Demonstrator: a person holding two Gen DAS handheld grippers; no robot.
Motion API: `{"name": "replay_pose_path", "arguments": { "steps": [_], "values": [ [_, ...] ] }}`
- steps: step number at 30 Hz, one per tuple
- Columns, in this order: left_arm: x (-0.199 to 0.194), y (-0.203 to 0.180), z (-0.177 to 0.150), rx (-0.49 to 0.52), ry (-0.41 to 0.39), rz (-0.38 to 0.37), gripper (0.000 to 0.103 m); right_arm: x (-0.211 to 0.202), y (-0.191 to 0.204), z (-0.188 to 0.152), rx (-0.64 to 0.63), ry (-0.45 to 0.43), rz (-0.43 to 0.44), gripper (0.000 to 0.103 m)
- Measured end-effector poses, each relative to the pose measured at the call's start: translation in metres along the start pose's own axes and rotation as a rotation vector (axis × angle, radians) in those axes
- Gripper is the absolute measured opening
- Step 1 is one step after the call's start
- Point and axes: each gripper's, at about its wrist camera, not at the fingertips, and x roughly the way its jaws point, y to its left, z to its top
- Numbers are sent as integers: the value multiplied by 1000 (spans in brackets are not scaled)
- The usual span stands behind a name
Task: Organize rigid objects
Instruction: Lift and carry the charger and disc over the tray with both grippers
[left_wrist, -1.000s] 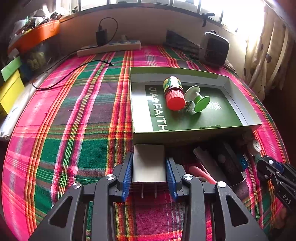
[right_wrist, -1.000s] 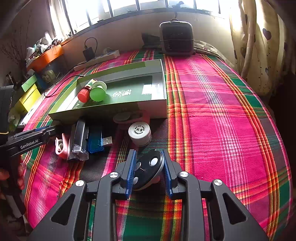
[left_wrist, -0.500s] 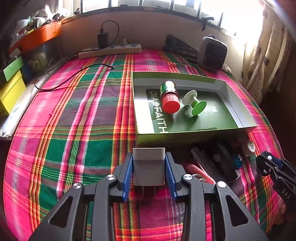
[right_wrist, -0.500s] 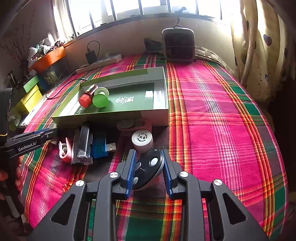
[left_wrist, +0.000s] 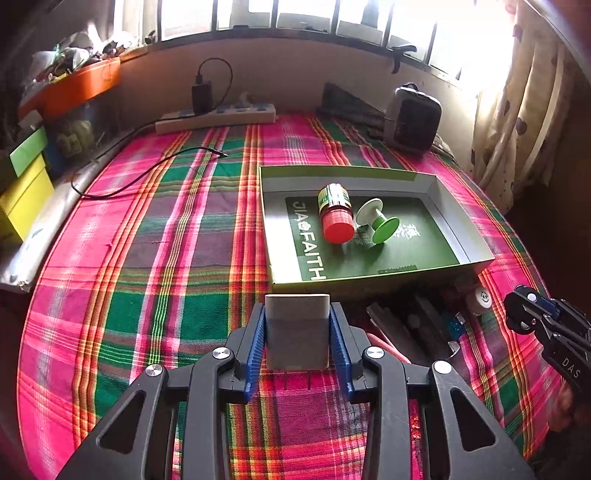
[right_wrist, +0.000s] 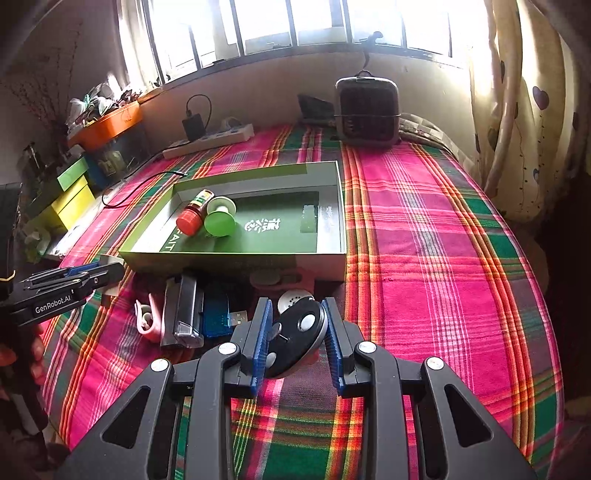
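Gripping: left gripper jaws clamp white charger | right gripper jaws clamp black disc

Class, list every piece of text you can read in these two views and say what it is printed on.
"JIA FAITH": floor of the green box.
"GenRobot.AI": side of the left tool.
"DAS": side of the right tool.
White characters on the box floor, the red-capped bottle label and the small white cap print: unreadable.
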Motion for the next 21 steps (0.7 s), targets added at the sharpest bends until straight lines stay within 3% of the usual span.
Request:
{"name": "replay_pose_path", "arguments": {
  "steps": [21],
  "values": [
    [4, -1, 43, 14, -22, -58, 32, 19, 10, 61, -54, -38, 37, 29]
  ]
}}
